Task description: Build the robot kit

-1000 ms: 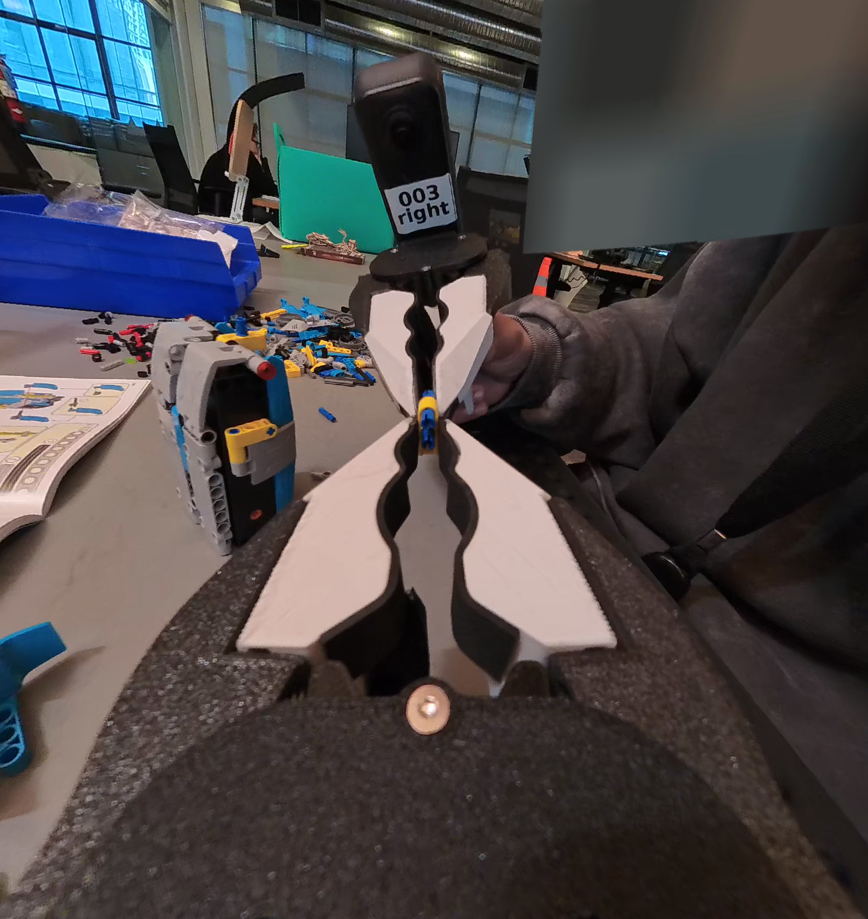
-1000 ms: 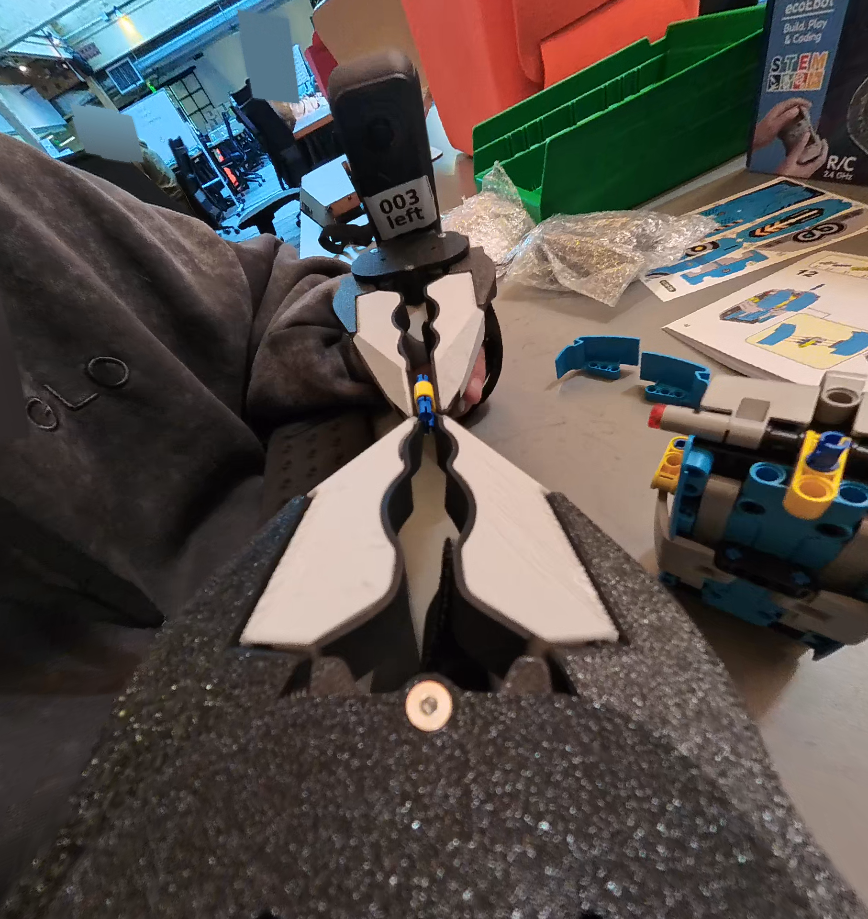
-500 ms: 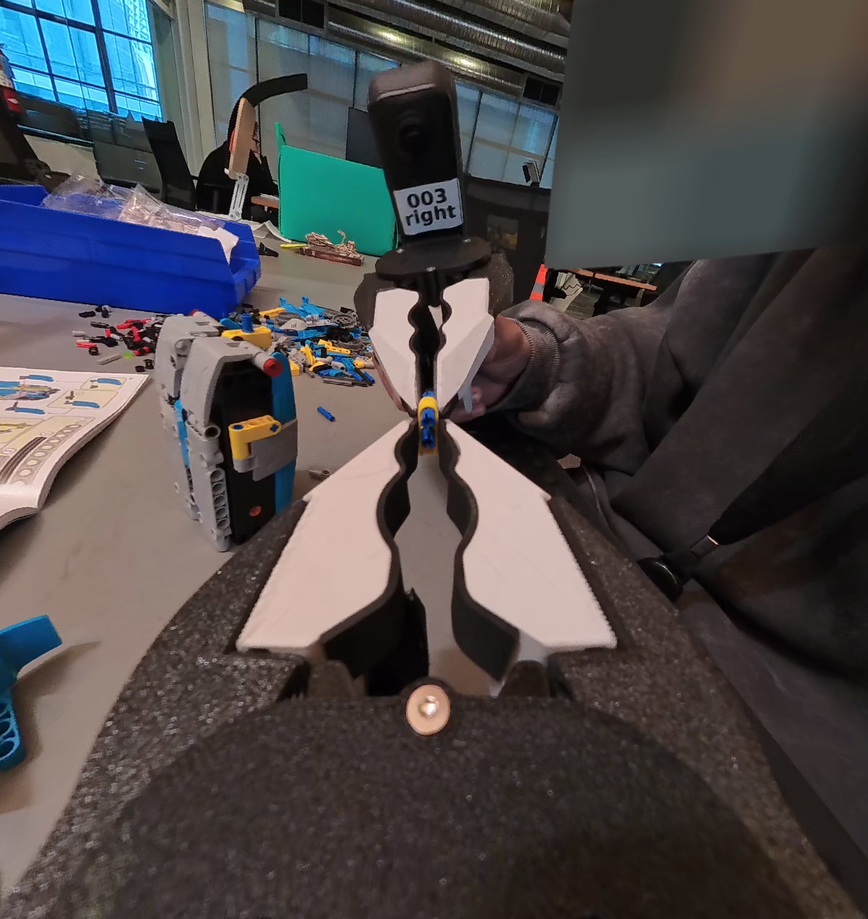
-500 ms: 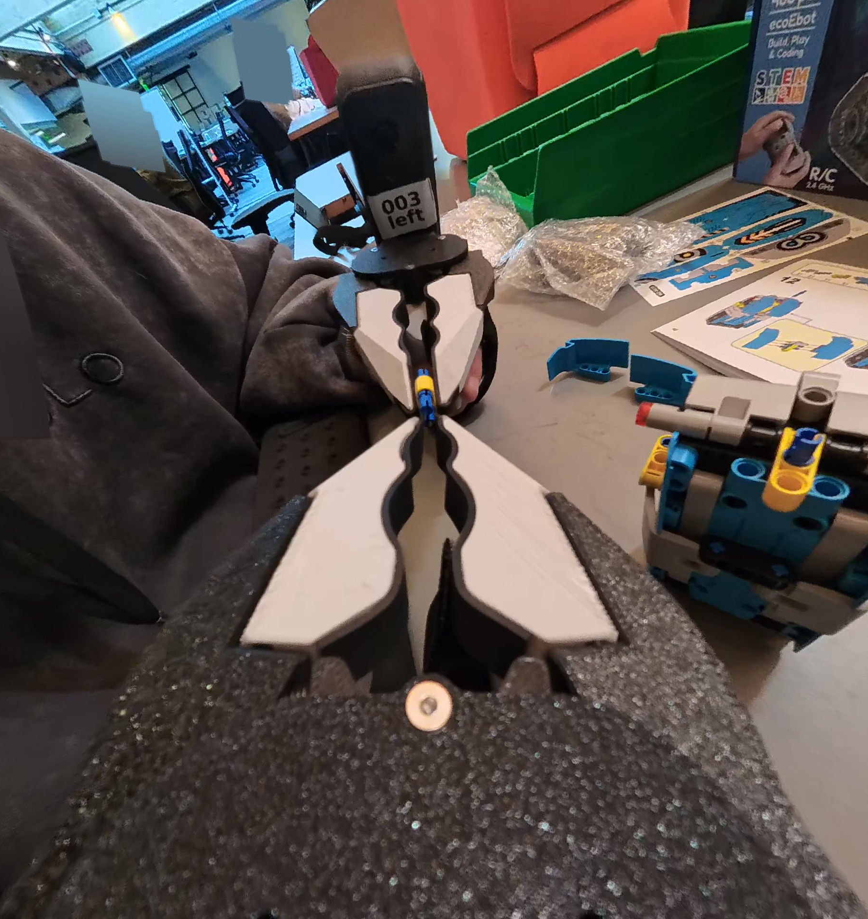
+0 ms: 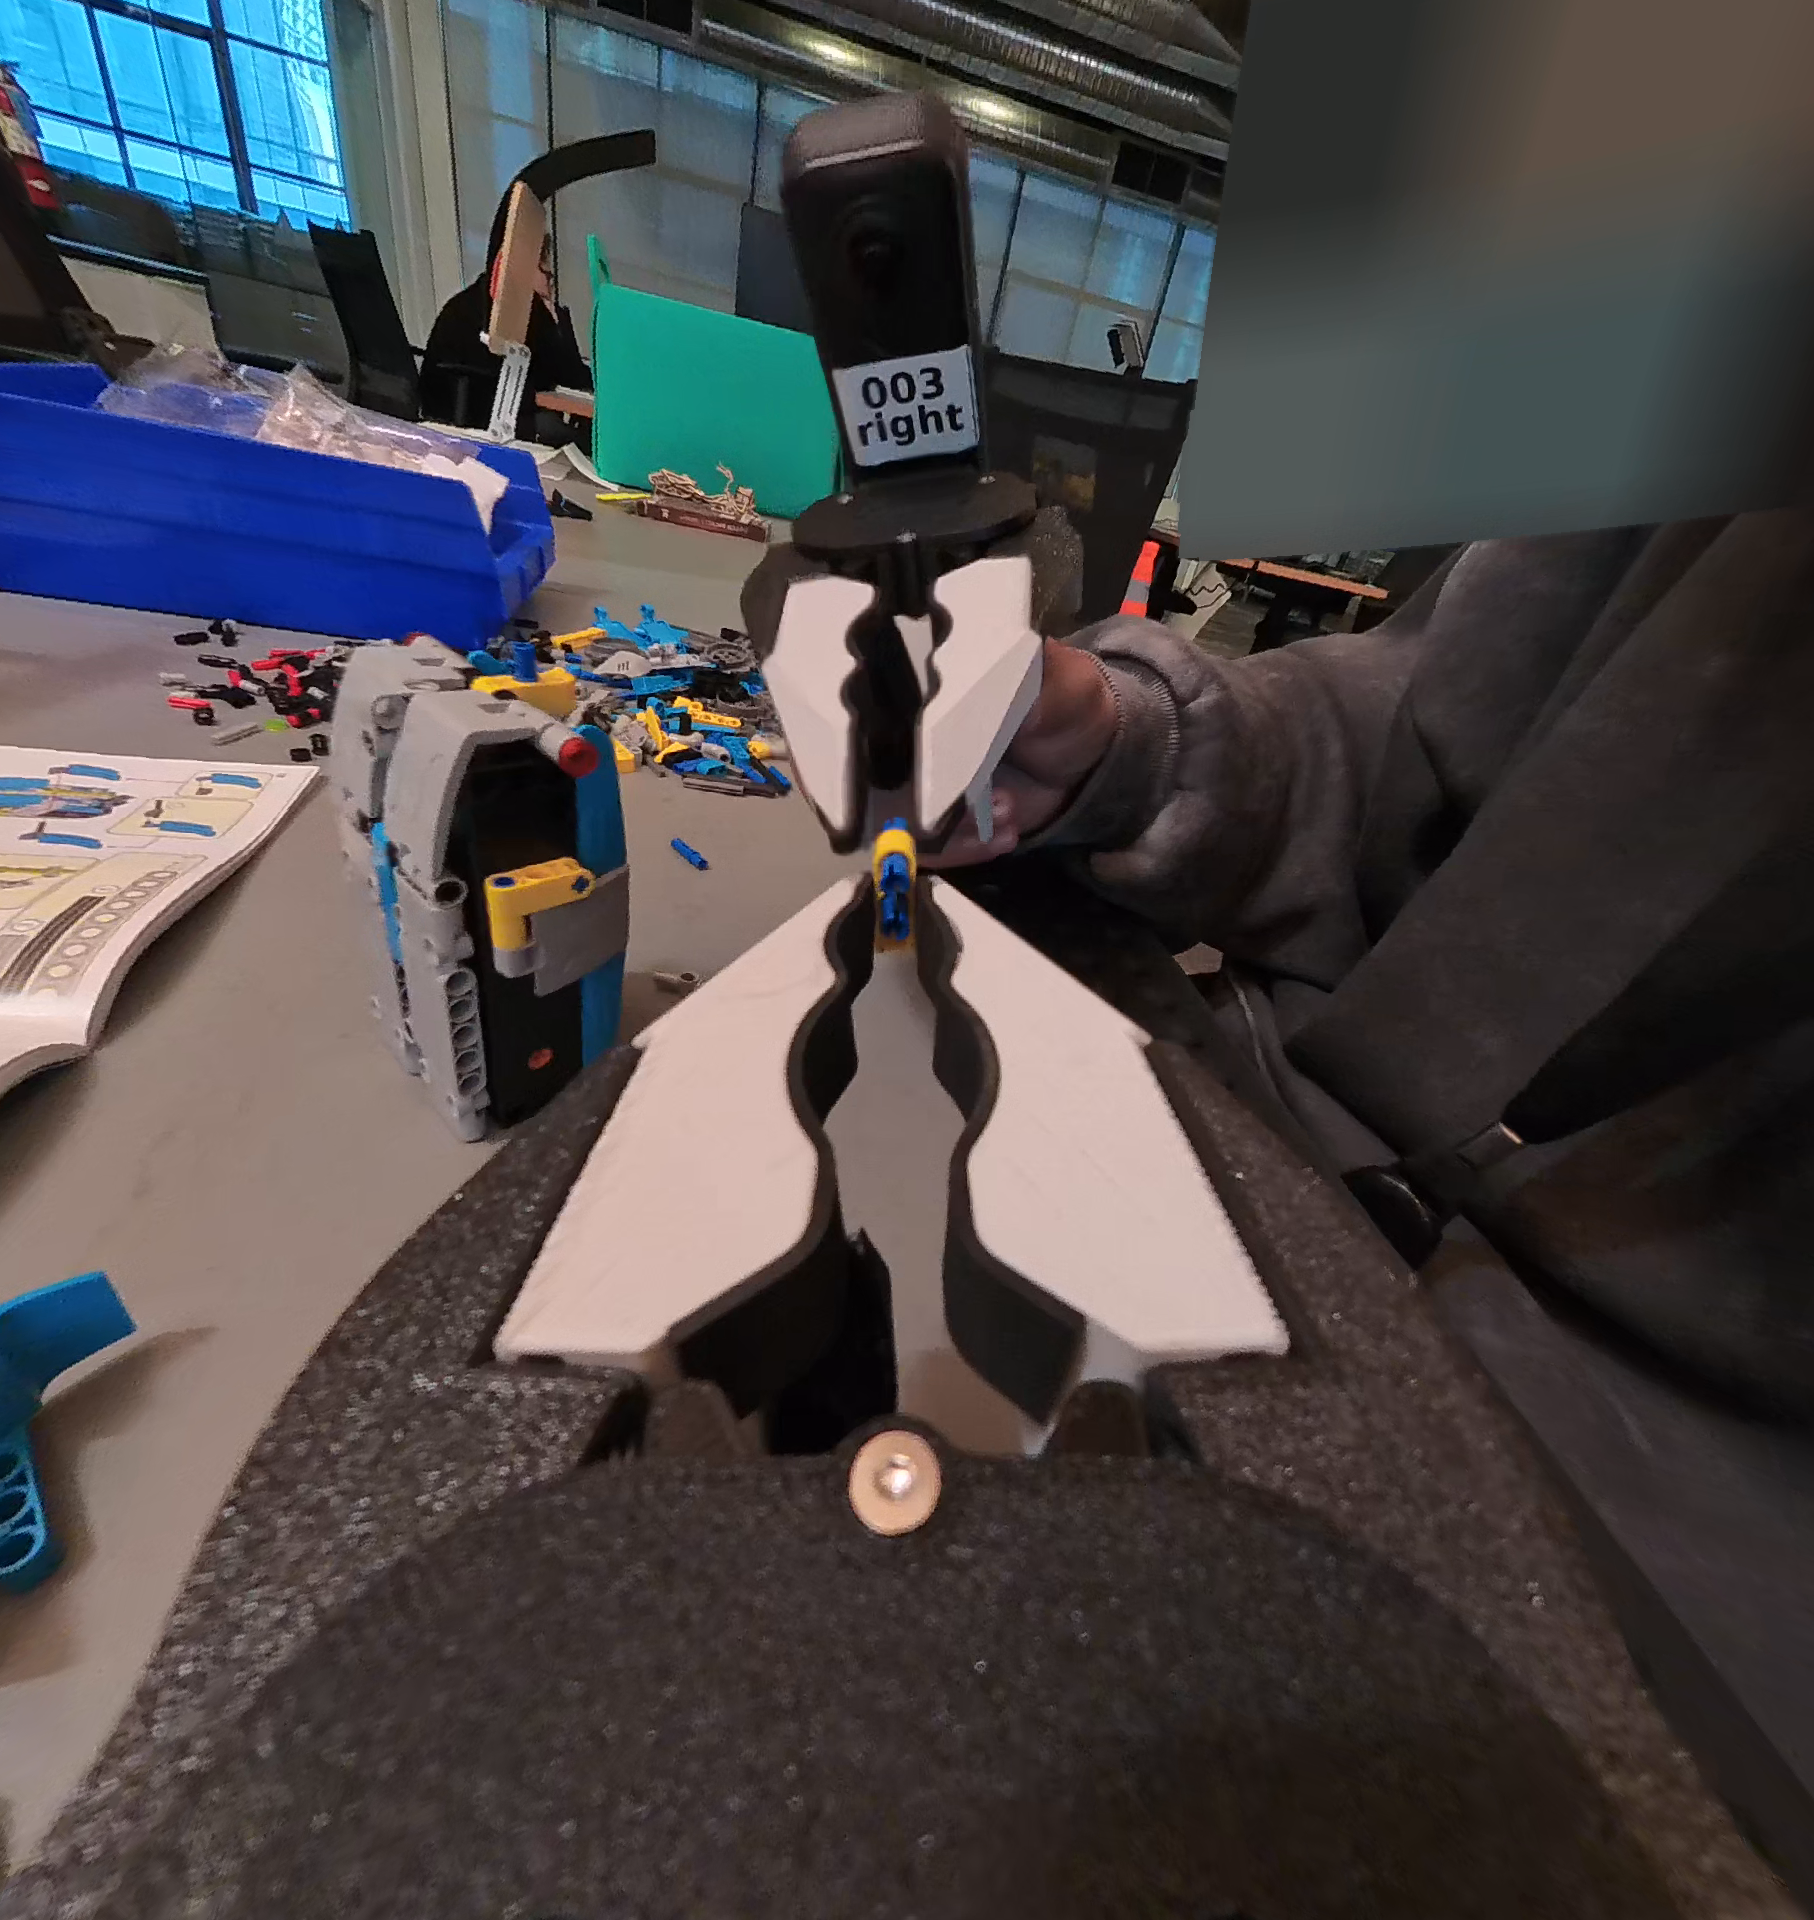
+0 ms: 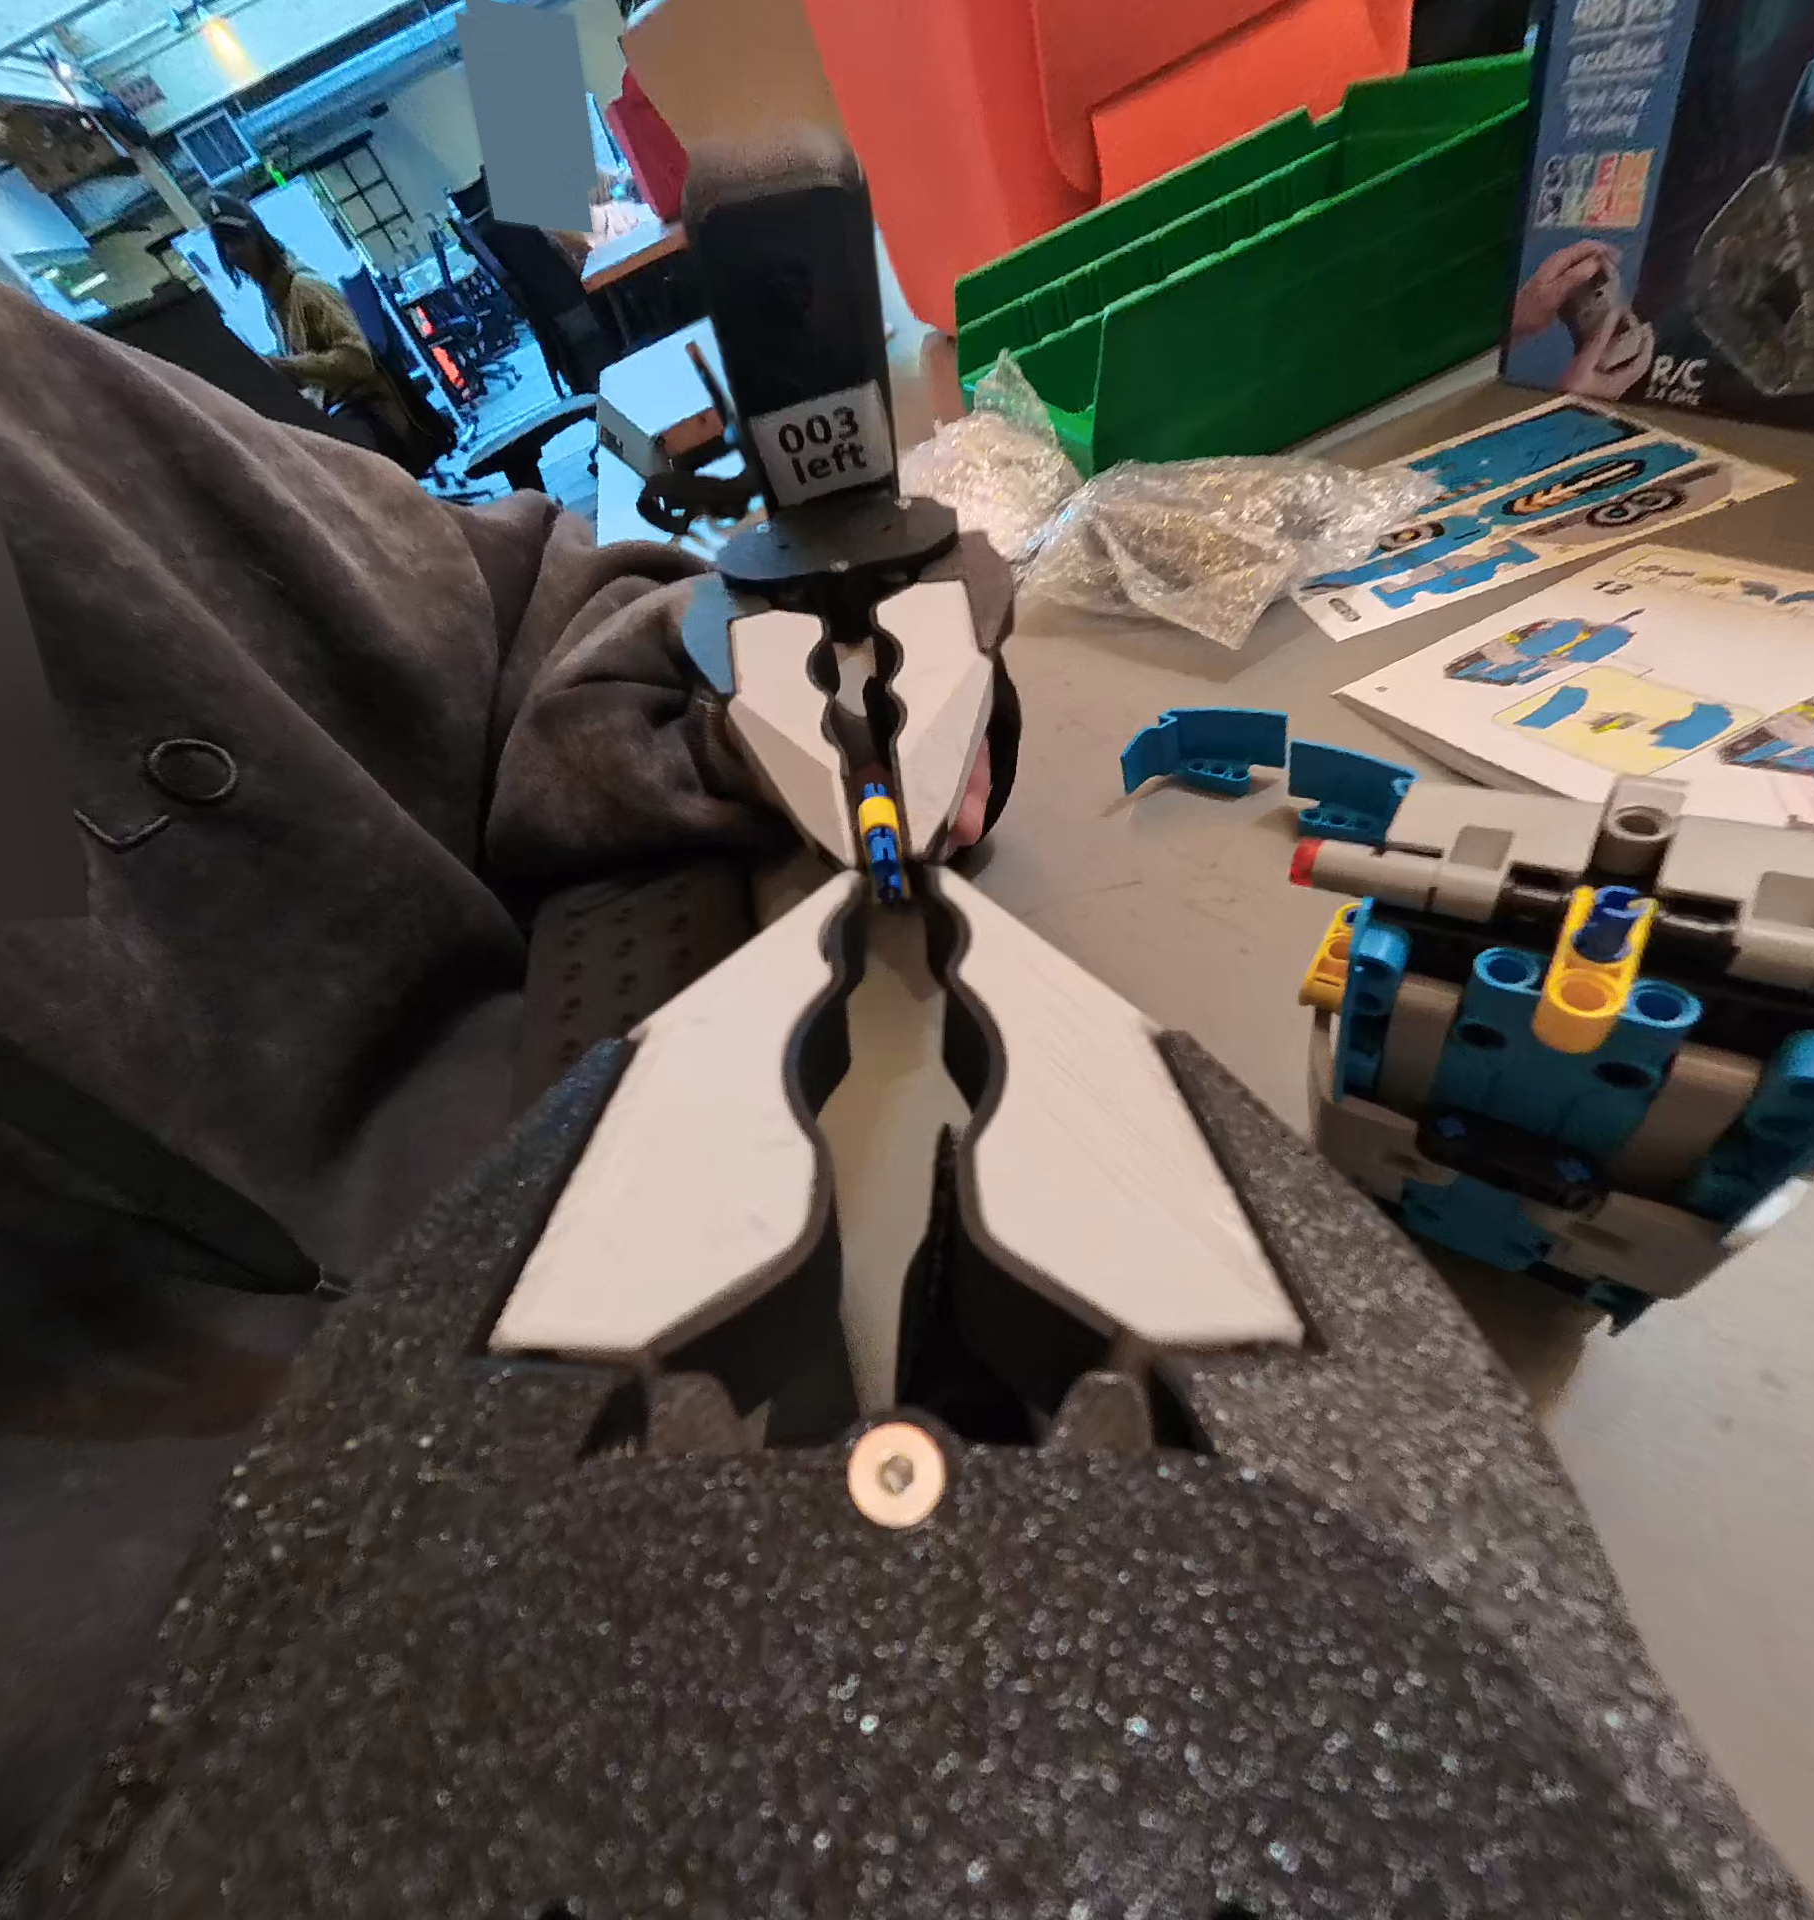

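My left gripper [image 5: 890,914] and right gripper [image 6: 885,883] point at each other, tip to tip, above the grey table's near edge. Between the tips is a small yellow-and-blue pin piece [image 5: 892,878], also in the right wrist view [image 6: 879,842]. Both grippers are shut on it, one at each end. The right gripper [image 5: 887,826] shows opposite in the left wrist view, and the left gripper [image 6: 875,831] opposite in the right wrist view. A grey, blue and black brick model [image 5: 487,883] stands on the table beside them; it also shows in the right wrist view [image 6: 1568,1070].
A blue bin [image 5: 207,520], a pile of loose pieces [image 5: 664,707] and an open booklet [image 5: 72,883] lie beyond the model. Blue curved pieces [image 6: 1204,748], a plastic bag [image 6: 1194,540], a green bin [image 6: 1246,343] and a box [image 6: 1692,208] are nearby. The person's grey sleeve [image 5: 1350,779] is close. Only a small space, under 4 cm, lies between the two pairs of fingers.
Both grippers stay shut tip to tip on the piece. They have shifted a little toward the brick model, which sits nearer the fingers in both views.
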`<state>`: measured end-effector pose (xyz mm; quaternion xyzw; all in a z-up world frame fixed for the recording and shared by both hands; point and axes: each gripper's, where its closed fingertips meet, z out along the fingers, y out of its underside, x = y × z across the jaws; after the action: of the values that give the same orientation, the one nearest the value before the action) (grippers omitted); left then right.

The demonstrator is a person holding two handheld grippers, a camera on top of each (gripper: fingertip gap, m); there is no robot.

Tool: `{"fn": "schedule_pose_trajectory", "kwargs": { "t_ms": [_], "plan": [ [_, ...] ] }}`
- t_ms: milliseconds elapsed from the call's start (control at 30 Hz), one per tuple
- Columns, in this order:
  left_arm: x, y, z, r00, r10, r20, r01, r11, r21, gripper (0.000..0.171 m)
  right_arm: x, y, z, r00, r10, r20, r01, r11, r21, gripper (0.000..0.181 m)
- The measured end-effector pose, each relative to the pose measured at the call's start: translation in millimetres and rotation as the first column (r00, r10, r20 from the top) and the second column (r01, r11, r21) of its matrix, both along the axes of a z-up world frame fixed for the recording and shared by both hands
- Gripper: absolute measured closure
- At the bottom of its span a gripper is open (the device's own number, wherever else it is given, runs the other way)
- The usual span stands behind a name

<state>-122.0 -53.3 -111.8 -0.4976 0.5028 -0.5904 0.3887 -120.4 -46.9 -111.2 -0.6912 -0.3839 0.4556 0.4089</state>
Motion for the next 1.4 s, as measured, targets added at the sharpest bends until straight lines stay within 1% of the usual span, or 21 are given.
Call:
{"fn": "schedule_pose_trajectory", "kwargs": {
  "t_ms": [100, 267, 433, 500, 600, 700, 767, 867, 900, 967, 1000, 1033, 1100, 1200, 1233, 1333, 1400],
  "plan": [
    [0, -2, -1, 1.000, -0.010, -0.008, 0.010, 1.000, 0.003, 0.165, 3, 2, 6, 1.000, -0.013, -0.025, 0.013, 1.000, 0.015, 0.169],
    [1, -2, -3, 1.000, -0.015, -0.020, 0.015, 1.000, 0.000, 0.165, -3, -2, 1, 1.000, 0.011, 0.012, -0.011, 1.000, 0.015, 0.177],
    [5, -11, -12, 0.997, -0.010, -0.077, 0.017, 0.996, 0.091, 0.165, -9, -8, -2, 0.999, 0.039, 0.033, -0.040, 0.999, 0.012, 0.178],
    [6, -13, -15, 0.996, -0.005, -0.093, 0.017, 0.992, 0.123, 0.166, -14, -11, -6, 0.997, 0.046, 0.064, -0.048, 0.998, 0.028, 0.178],
    [7, -12, -15, 0.995, -0.001, -0.097, 0.011, 0.994, 0.108, 0.165, -10, -10, -6, 0.993, 0.046, 0.107, -0.052, 0.997, 0.053, 0.178],
    [3, -3, -5, 0.999, 0.043, -0.032, -0.041, 0.996, 0.084, 0.165, -2, -4, -2, 0.999, 0.019, 0.043, -0.020, 1.000, 0.023, 0.178],
    [2, -1, -2, 0.999, 0.039, -0.012, -0.039, 0.997, 0.060, 0.165, 2, -2, 1, 1.000, 0.013, -0.014, -0.013, 1.000, -0.010, 0.178],
    [0, -1, 1, 0.999, 0.034, 0.007, -0.034, 0.998, 0.054, 0.164, 1, -2, 2, 1.000, 0.016, -0.027, -0.017, 1.000, -0.010, 0.177],
    [0, -1, 2, 0.999, 0.035, 0.010, -0.036, 0.998, 0.052, 0.162, 1, -2, 3, 1.000, 0.016, -0.025, -0.016, 1.000, -0.007, 0.177],
    [1, 0, 2, 0.999, 0.046, 0.013, -0.047, 0.998, 0.048, 0.150, 2, -2, 4, 0.999, 0.014, -0.035, -0.014, 1.000, -0.004, 0.178],
    [1, 1, 1, 0.999, 0.050, 0.007, -0.050, 0.998, 0.046, 0.150, 2, -3, 7, 0.998, 0.023, -0.053, -0.024, 1.000, -0.013, 0.178],
    [1, 0, 2, 0.999, 0.043, 0.007, -0.043, 0.998, 0.043, 0.150, 2, -3, 7, 0.998, 0.022, -0.059, -0.023, 1.000, -0.018, 0.178],
    [0, -3, 4, 0.999, 0.026, 0.024, -0.027, 0.999, 0.038, 0.160, 1, -3, 5, 0.999, 0.024, -0.045, -0.025, 1.000, -0.013, 0.178],
    [0, -4, 4, 0.999, 0.020, 0.029, -0.021, 0.999, 0.036, 0.160, -3, -6, 1, 0.999, 0.036, -0.026, -0.036, 0.999, -0.012, 0.178],
    [0, -5, 4, 1.000, 0.010, 0.024, -0.011, 0.999, 0.035, 0.164, -4, -6, 1, 0.999, 0.033, -0.022, -0.033, 0.999, -0.007, 0.178],
    [1, -5, 2, 1.000, 0.008, 0.010, -0.008, 1.000, 0.025, 0.164, -3, -5, 0, 0.999, 0.030, -0.022, -0.030, 1.000, -0.006, 0.177],
    [1, -3, 2, 1.000, 0.013, 0.009, -0.013, 1.000, 0.018, 0.162, -3, -5, 1, 0.999, 0.029, -0.031, -0.029, 1.000, -0.009, 0.178]
  ]
}}
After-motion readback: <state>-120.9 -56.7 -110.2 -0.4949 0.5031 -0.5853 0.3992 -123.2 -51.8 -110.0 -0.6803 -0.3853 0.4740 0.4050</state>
